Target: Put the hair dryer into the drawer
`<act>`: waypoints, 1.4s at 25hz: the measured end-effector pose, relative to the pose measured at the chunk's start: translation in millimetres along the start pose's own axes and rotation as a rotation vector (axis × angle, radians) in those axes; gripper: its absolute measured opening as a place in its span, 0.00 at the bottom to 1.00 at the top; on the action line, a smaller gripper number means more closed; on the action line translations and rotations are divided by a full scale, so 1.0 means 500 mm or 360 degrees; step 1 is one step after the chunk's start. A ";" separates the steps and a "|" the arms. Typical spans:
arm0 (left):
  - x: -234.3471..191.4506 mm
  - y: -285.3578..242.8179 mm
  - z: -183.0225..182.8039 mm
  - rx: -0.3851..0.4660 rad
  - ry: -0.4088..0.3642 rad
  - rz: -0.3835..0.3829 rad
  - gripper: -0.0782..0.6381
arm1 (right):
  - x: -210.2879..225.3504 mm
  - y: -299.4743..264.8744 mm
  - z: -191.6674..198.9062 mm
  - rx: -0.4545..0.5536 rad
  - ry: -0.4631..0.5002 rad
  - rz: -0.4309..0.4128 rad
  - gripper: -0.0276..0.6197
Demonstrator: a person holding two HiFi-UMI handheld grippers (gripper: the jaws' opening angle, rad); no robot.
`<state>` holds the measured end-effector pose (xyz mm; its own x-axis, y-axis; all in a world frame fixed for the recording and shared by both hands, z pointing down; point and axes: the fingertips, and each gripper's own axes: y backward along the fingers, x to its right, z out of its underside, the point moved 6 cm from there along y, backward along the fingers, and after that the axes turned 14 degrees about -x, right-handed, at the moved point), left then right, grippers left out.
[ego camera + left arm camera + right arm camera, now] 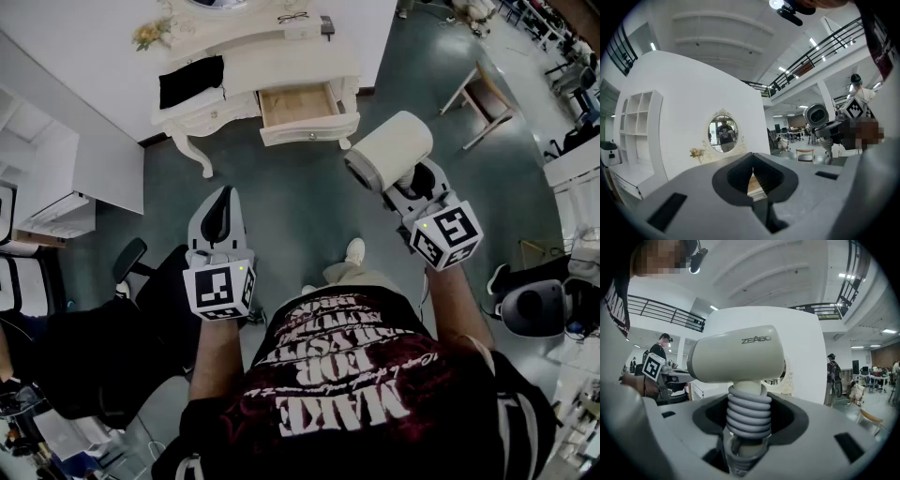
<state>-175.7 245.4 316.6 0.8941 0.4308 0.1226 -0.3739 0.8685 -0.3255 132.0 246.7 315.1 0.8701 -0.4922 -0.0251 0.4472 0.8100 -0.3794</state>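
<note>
Our right gripper (pixel 401 184) clamps the dryer (pixel 390 148) by its ribbed handle, well short of the open drawer (pixel 298 105). Our left gripper (pixel 217 217) is closed and empty. We judge the dryer rigid, top-heavy and smooth-shelled, so the handle grips best. Its cord and handle end are hidden.

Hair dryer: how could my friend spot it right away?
Find the white dressing table with its open drawer, then look down and right to the right gripper. The hair dryer stands in its jaws: a cream barrel on a ribbed grey handle, while the left gripper holds nothing.
</note>
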 end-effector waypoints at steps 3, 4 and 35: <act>-0.006 0.001 0.004 -0.0006 -0.0001 -0.0003 0.12 | -0.010 -0.005 -0.002 0.0000 0.0021 -0.0010 0.41; -0.007 0.002 0.003 -0.0005 -0.0003 -0.0003 0.12 | -0.013 -0.005 -0.003 0.0002 0.0028 -0.0015 0.41; -0.001 0.007 0.013 0.0000 -0.0001 0.0062 0.12 | -0.028 0.021 -0.014 0.0042 -0.0024 -0.0024 0.41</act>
<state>-179.1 249.7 321.6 0.8786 0.4644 0.1108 -0.4084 0.8512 -0.3297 123.2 260.0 305.0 0.8661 -0.4999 -0.0057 0.4656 0.8106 -0.3552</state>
